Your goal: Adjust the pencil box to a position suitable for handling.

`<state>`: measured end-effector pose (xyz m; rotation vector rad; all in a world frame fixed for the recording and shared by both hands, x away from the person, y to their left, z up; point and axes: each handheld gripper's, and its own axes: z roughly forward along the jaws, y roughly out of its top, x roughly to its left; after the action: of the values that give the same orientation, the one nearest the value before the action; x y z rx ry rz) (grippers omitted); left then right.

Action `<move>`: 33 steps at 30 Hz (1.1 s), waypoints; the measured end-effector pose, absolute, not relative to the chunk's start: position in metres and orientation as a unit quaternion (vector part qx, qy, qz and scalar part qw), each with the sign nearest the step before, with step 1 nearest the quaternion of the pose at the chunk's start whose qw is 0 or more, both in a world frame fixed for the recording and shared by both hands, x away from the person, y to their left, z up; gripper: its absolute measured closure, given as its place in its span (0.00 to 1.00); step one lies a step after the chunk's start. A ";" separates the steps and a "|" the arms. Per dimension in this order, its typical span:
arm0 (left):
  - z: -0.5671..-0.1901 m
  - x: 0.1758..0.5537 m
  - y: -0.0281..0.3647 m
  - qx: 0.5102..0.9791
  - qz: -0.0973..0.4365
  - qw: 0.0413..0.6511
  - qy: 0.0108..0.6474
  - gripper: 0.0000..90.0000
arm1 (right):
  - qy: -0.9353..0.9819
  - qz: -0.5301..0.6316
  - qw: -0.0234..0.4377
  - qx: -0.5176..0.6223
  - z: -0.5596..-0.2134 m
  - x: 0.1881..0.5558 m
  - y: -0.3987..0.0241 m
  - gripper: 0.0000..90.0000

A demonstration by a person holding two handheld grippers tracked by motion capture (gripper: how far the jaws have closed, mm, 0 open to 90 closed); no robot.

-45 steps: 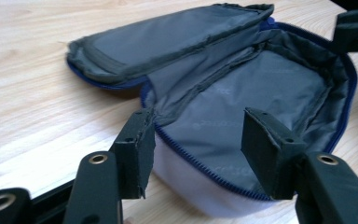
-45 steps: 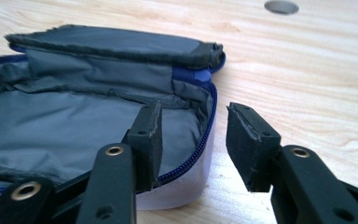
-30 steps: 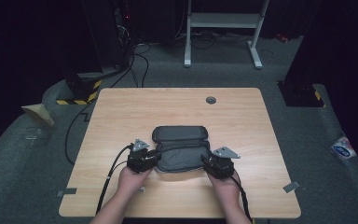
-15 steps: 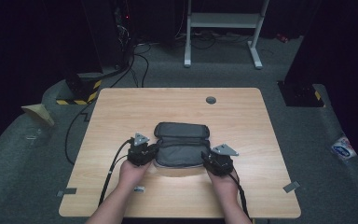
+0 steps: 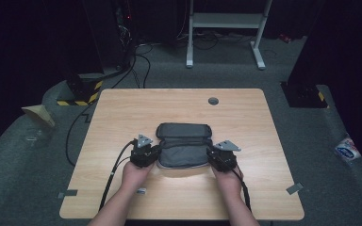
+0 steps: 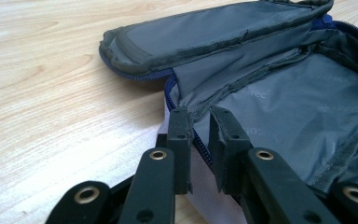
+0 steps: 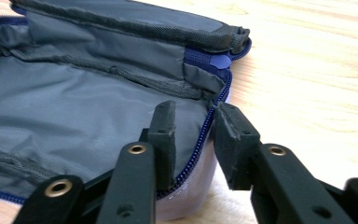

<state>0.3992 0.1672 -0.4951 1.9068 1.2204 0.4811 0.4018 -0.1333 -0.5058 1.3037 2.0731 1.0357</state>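
Grey fabric pouch [image 5: 184,146], unzipped, lies on the middle of the wooden tabletop [image 5: 122,113], its padded lid folded back on the far side. Its blue zipper [image 6: 170,88] runs along the open rim. At the pouch's left end, the left tool [image 6: 200,133] has its jaws drawn close together on the zippered edge, which is pinched between them. At the right end, the right tool [image 7: 193,128] straddles the zippered rim with one jaw inside the pouch and one outside; its jaws have just been closing, but a gap shows beside the outer jaw. Both hands come in from the near edge.
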 end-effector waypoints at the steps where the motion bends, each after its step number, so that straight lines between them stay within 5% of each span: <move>1: -0.495 0.399 0.167 0.754 0.193 0.402 0.483 0.89 | 0.757 0.377 0.240 0.477 -0.505 0.403 -0.133 0.77; 10: -0.494 0.399 0.169 0.751 0.206 0.402 0.482 0.90 | 0.756 0.378 0.242 0.477 -0.503 0.403 -0.135 0.76; 33: -0.477 0.382 0.205 0.744 0.222 0.423 0.467 0.64 | 0.728 0.409 0.254 0.488 -0.485 0.389 -0.166 0.55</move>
<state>0.3818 0.2045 -0.4775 1.8629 1.1675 0.5551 0.3885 -0.1664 -0.4849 1.3263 1.9788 1.1115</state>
